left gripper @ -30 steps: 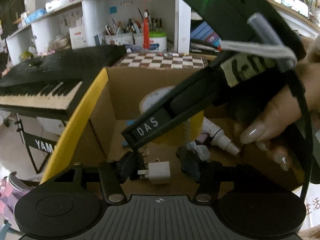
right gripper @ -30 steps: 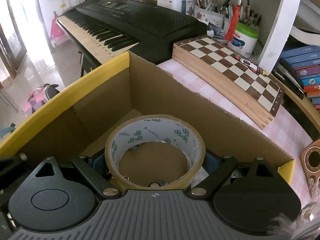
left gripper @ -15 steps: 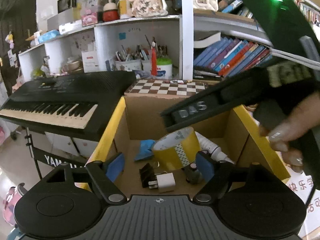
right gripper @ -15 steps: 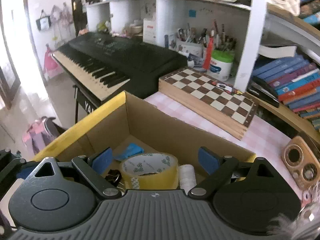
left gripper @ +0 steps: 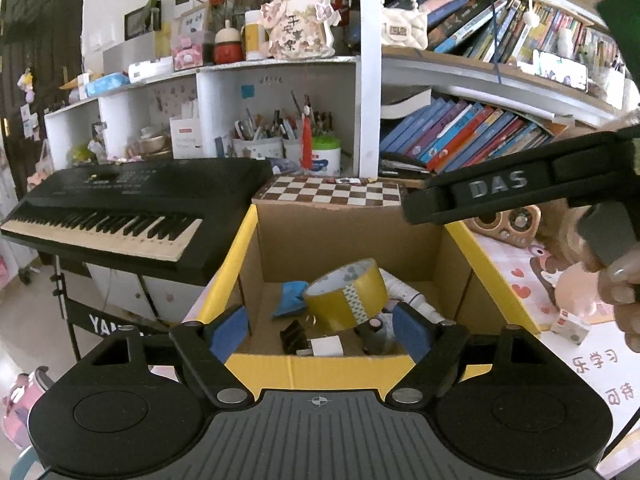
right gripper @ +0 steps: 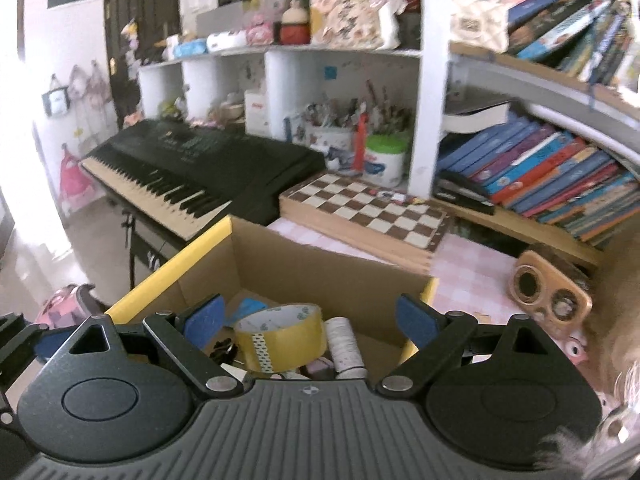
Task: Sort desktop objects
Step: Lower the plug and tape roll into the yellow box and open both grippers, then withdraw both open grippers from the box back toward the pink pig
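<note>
Two claws hover apart and empty above an open cardboard box [left gripper: 352,240] with yellow edges: left claw [left gripper: 322,326], right claw [right gripper: 310,318]. Inside lies a glossy yellow tape roll [left gripper: 347,295], tilted on its side among small clutter

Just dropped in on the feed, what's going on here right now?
A person is sorting desk clutter into the cardboard box. Both grippers are above it with jaws open and nothing held: the left gripper and the right gripper. The yellow tape roll lies in the box, leaning on other items, with a black binder clip, a white charger plug and a white bottle around it.
</note>
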Motion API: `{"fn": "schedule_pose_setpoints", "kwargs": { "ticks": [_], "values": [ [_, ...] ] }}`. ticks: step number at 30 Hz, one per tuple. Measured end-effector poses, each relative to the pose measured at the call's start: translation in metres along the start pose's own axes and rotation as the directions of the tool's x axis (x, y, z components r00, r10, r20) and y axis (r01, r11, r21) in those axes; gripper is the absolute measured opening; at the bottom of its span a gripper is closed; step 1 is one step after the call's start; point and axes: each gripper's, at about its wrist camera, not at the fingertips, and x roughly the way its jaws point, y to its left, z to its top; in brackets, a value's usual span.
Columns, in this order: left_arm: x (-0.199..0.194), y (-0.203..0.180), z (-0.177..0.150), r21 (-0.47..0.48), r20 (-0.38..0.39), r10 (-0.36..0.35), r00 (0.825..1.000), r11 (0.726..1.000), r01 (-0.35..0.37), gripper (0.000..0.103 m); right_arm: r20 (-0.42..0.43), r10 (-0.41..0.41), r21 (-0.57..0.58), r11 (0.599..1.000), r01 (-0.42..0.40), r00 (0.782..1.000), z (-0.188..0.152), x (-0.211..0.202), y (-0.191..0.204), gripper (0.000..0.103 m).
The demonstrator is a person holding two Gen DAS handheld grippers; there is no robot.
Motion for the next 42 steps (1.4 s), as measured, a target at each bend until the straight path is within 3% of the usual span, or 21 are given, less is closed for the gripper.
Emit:
{"fn": "schedule_pose_setpoints", "kwargs": {
  "ticks": [11, 23, 31, 42],
  "values": [
    [-0.039, 0.009, -0.008, -0.041, 0.055, 0.01, 0.998, 0.999, -0.008, 0.083, 0.099, -0.151, 0.069, 0.987, 0.145, 0.983, -0.032, -0.064, -0.01, 0.091],
    [-0.086, 0.014, -0.024, -0.045, 0.097, -0.026, 0.995, 0.998, 0.031, 0.084, 0.104, -0.251, 0.134, 0.963, 0.236, 0.963, -0.08, -0.122, -0.003, 0.09],
    [-0.107, 0.017, -0.042, -0.045, 0.094, -0.037, 0.995, 0.998, 0.041, 0.085, 0.1, -0.262, 0.155, 0.957, 0.245, 0.96, -0.109, -0.151, 0.017, 0.09],
    [-0.124, 0.019, -0.075, -0.042, 0.064, -0.051, 0.997, 0.998, 0.054, 0.085, 0.103, -0.279, 0.082, 0.959, 0.271, 0.955, -0.152, -0.167, 0.051, 0.09]
  ]
}}
